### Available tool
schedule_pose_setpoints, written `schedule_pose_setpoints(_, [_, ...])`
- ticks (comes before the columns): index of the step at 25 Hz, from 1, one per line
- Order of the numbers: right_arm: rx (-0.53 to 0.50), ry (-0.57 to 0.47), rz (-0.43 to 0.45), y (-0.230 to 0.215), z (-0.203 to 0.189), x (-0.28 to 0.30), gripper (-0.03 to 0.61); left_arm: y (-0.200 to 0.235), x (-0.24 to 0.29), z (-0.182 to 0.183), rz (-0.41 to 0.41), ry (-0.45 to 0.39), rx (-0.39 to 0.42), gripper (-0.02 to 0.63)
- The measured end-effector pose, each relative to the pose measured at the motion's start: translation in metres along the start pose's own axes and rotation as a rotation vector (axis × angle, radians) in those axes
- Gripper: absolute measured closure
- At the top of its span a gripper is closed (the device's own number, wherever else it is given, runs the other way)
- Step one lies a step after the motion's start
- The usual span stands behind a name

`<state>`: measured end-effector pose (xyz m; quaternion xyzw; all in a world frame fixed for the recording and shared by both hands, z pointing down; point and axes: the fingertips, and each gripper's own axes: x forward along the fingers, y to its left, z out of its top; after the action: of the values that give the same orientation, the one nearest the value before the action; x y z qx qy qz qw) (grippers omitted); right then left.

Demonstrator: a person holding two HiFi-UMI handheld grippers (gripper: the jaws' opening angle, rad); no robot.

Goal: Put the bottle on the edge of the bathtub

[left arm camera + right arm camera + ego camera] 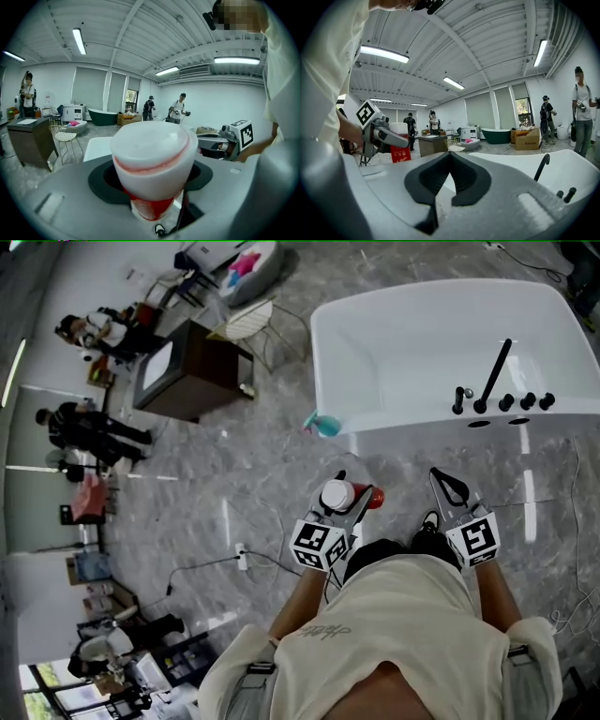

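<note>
Left claw: your left claw (350,502) is clamped on the red bottle with a broad white cap (337,495), with one dark pad on each side of the red body below the cap.
Bottle: the left gripper view shows it upright between the pads, the white cap filling the middle of that view and the red body running down between the jaws.
Bottle's place: it hangs in your grip over the grey marble floor (262,474), in front of your body and near the white bathtub (394,423). It is apart from the bathtub and touches no rim.
Right claw: your right claw (449,487) has its jaws together, the black pads meeting at the tips with nothing between them.
Claws together: they sit side by side in front of your chest, both pointing towards the bathtub, with the right one nearer its tap end.
Bathtub edge: the near rim carries the black tap fittings (497,395), a tall slanted spout and a row of knobs. The rest of that rim is bare white.
Background: a dark brown cabinet (192,371) and a white wire chair (248,322) stand well apart from the bathtub, and several people (89,427) stand further off.
</note>
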<state>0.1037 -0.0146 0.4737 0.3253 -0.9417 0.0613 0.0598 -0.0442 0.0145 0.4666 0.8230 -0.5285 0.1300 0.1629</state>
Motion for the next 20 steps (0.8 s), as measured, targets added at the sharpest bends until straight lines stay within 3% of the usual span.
schedule_pose_setpoints(9, [0.032,0.051,-0.003,-0.026,-0.02,0.017,0.578,0.014,0.045,-0.01,-0.023,0.049,-0.008,0.311])
schedule_pose_setpoints(12, [0.021,0.069,-0.036,-0.037,-0.014,0.018,0.578,0.018,0.064,-0.004,-0.055,0.043,-0.014,0.311])
schedule_pose_setpoints(20, [-0.008,0.096,-0.148,-0.061,0.01,0.046,0.578,0.047,0.117,0.003,-0.138,0.043,0.069,0.311])
